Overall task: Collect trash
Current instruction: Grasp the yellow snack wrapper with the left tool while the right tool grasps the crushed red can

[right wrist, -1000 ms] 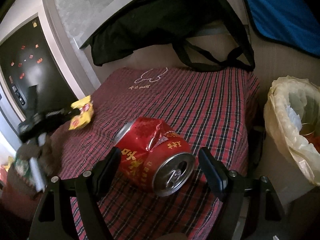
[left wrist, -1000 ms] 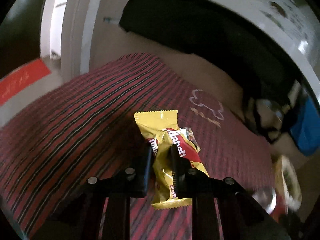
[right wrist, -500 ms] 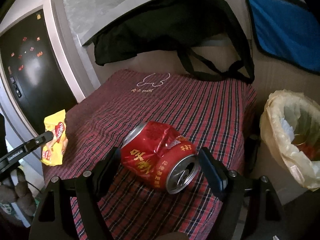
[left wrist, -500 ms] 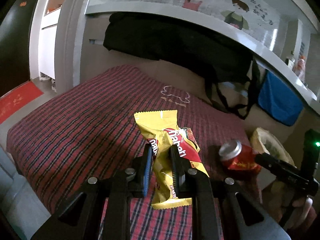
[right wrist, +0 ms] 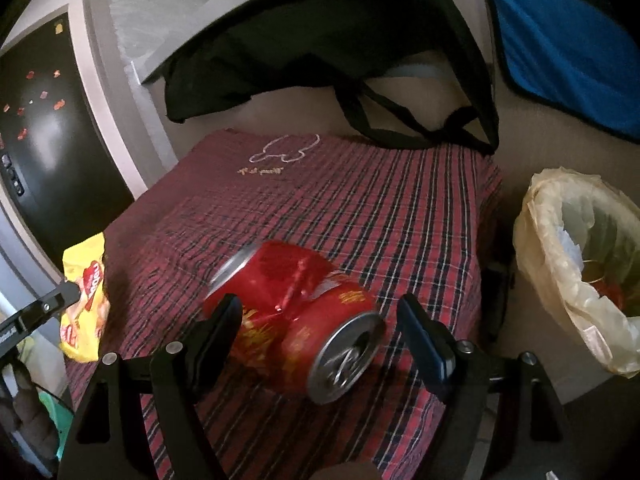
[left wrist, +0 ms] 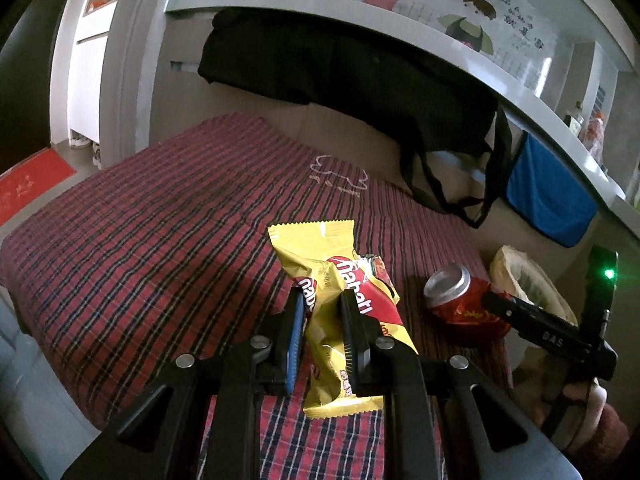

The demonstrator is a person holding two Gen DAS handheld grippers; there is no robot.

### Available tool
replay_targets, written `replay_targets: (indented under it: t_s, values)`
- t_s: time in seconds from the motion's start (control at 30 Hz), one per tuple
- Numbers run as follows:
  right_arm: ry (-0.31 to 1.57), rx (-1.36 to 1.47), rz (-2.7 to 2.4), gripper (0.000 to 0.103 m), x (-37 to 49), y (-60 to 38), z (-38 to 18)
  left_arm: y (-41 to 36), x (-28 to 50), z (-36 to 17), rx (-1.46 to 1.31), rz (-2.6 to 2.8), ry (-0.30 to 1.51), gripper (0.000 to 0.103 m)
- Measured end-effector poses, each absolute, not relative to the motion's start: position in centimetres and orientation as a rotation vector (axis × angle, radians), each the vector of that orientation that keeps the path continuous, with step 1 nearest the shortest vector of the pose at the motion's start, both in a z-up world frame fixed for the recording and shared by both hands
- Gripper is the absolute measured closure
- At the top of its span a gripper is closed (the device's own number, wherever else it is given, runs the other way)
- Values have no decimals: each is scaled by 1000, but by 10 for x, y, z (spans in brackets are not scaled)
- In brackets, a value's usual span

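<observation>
Two items are in play. The left gripper [left wrist: 322, 334] jaws stay clamped on the yellow wrapper [left wrist: 340, 300]. The right gripper [right wrist: 320, 328] jaws straddle the blurred red can [right wrist: 304, 320], apparently just released; the bin [right wrist: 580, 272] stands beside the bed [right wrist: 360, 208].

You are working in a home living area: low table under a red plaid cloth [left wrist: 160, 240], black fabric tote bag [left wrist: 360, 80] hung off a grey shelf, cartoon wall decals [left wrist: 472, 16], plastic-lined waste bin [right wrist: 560, 248], black magnet-dotted fridge door [right wrist: 40, 128].
</observation>
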State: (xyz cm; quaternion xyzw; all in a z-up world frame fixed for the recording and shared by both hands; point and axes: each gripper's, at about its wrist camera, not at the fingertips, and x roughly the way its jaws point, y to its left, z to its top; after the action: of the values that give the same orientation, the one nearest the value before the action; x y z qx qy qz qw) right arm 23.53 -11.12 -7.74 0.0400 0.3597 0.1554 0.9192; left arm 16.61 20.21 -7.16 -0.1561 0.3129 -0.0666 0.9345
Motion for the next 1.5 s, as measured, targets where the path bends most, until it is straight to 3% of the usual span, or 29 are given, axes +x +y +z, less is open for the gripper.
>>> replay_targets:
  t_s: [0.23, 0.33, 0.5, 0.83, 0.9, 0.97, 1.43, 1.47, 1.5]
  values:
    - [801, 101, 298, 26, 251, -111, -92, 201, 169, -77, -321, -142, 663, 84]
    - [800, 112, 333, 39, 250, -110, -93, 201, 170, -79, -322, -143, 672, 84]
    - [754, 20, 356, 45, 240, -100, -82, 192, 174, -77, -308, -154, 681, 84]
    - [614, 24, 373, 47, 215, -120, -36, 156, 176, -40, -235, -194, 613, 84]
    - [586, 28, 363, 70, 213, -128, -27, 146, 179, -32, -220, -206, 597, 84]
    - [572, 38, 369, 81, 216, -133, -23, 138, 182, -25, -220, -212, 591, 84]
    - [627, 60, 585, 79, 261, -95, -60, 164, 201, -46, -298, -153, 654, 84]
    - [626, 58, 592, 66, 258, -94, -59, 167, 201, -47, -304, -154, 654, 84]
    - [621, 56, 596, 45, 253, -96, -57, 168, 200, -48, -309, -156, 653, 84]
